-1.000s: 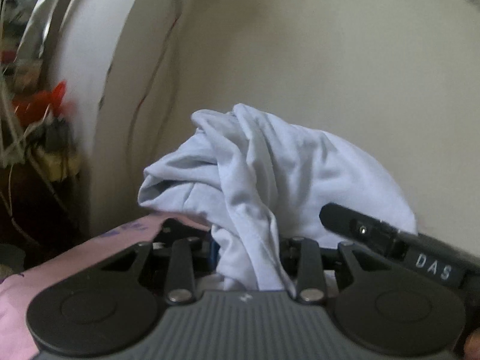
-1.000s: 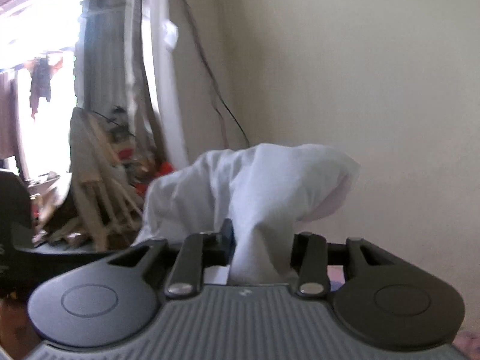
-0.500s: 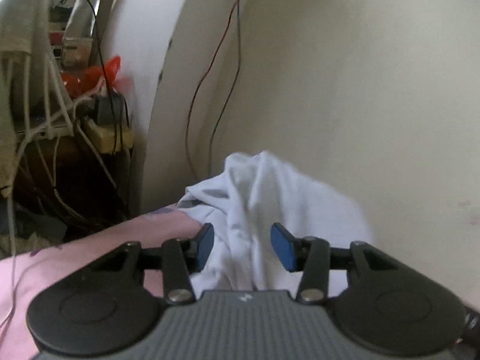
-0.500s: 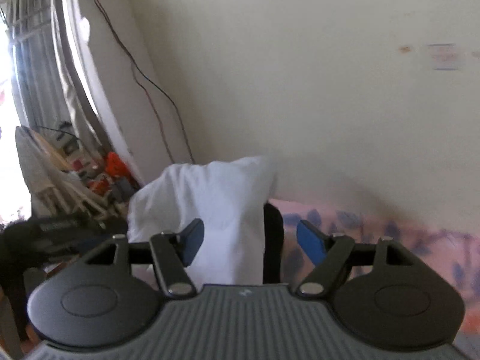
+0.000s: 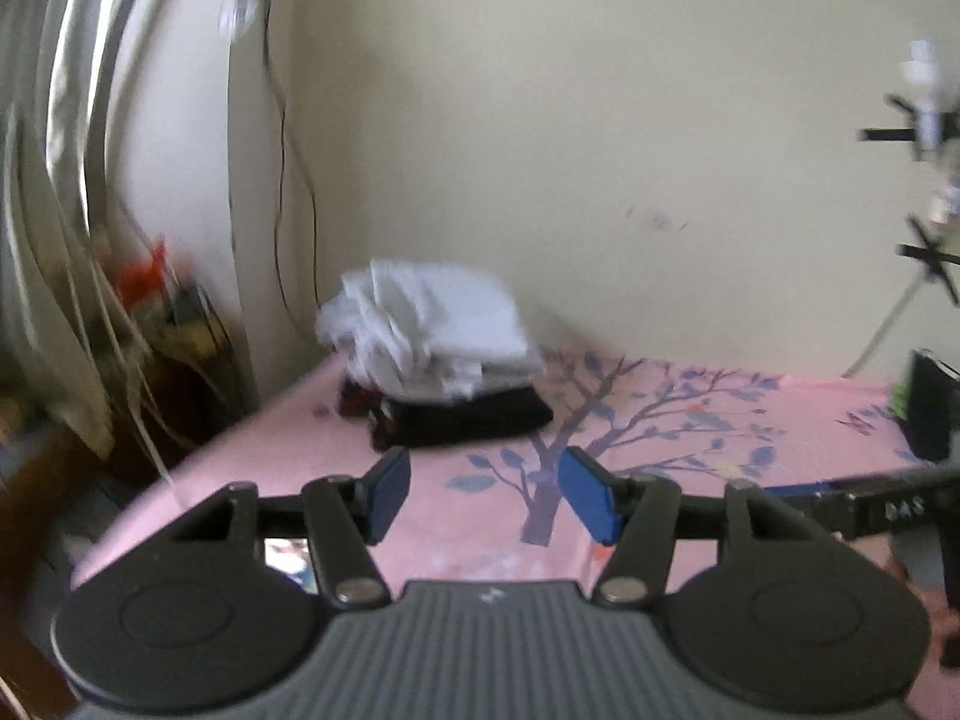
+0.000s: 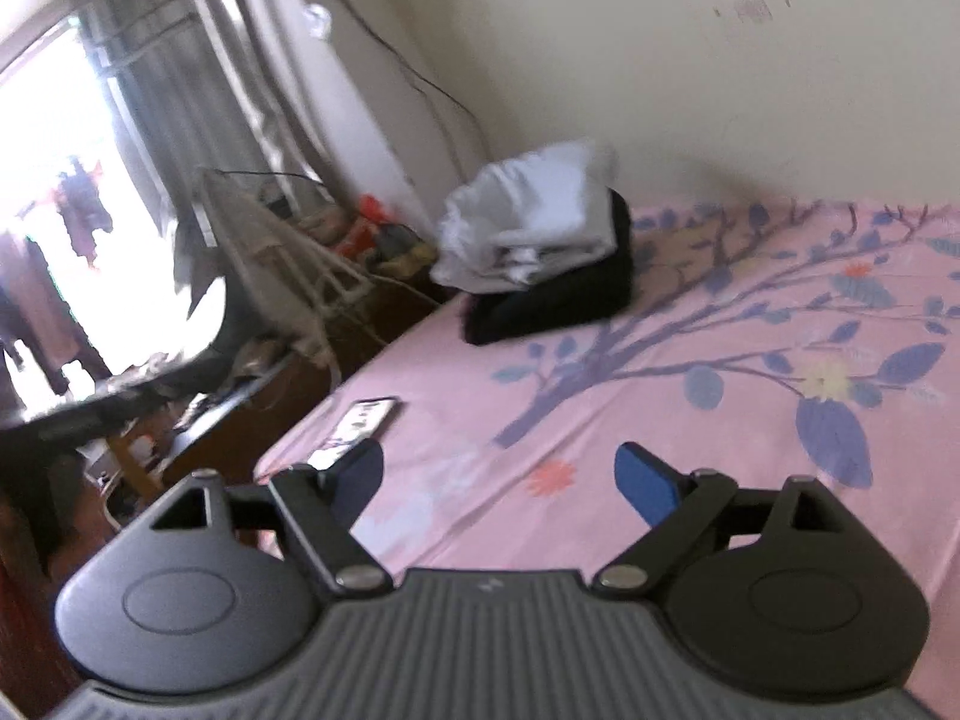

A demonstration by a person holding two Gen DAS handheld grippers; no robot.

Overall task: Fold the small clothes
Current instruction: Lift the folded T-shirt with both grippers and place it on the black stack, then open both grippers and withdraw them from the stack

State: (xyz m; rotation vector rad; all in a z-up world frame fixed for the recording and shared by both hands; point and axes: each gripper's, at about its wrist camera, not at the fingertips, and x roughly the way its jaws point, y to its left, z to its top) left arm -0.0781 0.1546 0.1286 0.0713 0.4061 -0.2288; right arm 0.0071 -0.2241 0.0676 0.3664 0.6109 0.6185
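Now the folded white cloth garment [image 5: 429, 324] [image 6: 534, 228] lies on a folded black garment [image 5: 474, 417] [image 6: 558, 300], well ahead of both sets of fingers. Left gripper [image 5: 483, 495] and right gripper [image 6: 501, 477] point slightly downward over the pink tree-print bedsheet [image 5: 720, 420] [image 6: 750, 360], fingers opening with nothing between them.

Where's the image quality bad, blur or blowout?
Left wrist: motion smear on the curtain and white clothes; gripper body sharp. Right wrist: window blown out, clutter beside it smeared, phone soft. Both views bend the wall edges, fisheye.
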